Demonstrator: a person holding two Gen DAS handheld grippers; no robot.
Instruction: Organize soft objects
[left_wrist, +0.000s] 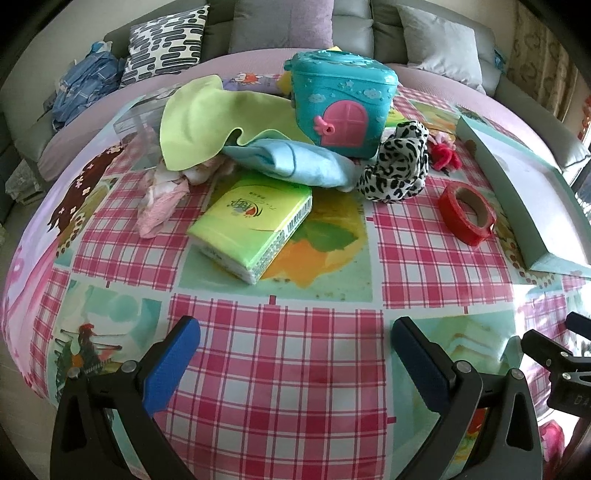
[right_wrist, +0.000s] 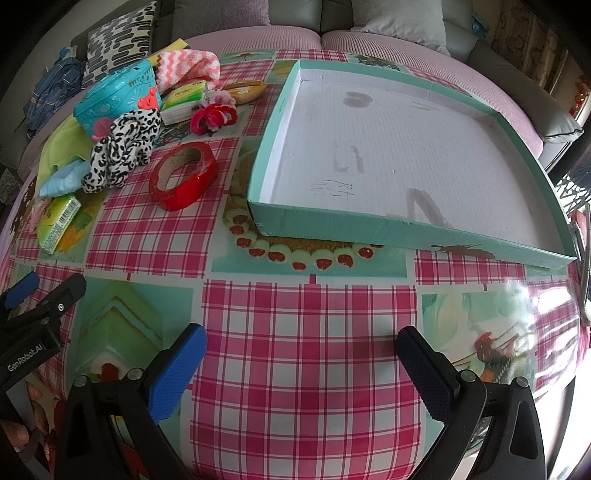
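Both grippers hovered wide open and empty over the checked tablecloth: left gripper, right gripper. From left, green cloth, blue cloth and leopard scrunchie lay heaped together, well left of the shallow teal box.

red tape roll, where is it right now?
The red tape roll lies on the tablecloth, left of the teal box lid and right of the leopard-print cloth, in both views.

Leopard-print scrunchie sits crumpled just right of the teal toy house; light-blue cloth and lime cloth (both rumpled) sprawl to its left, pink cloth beyond.
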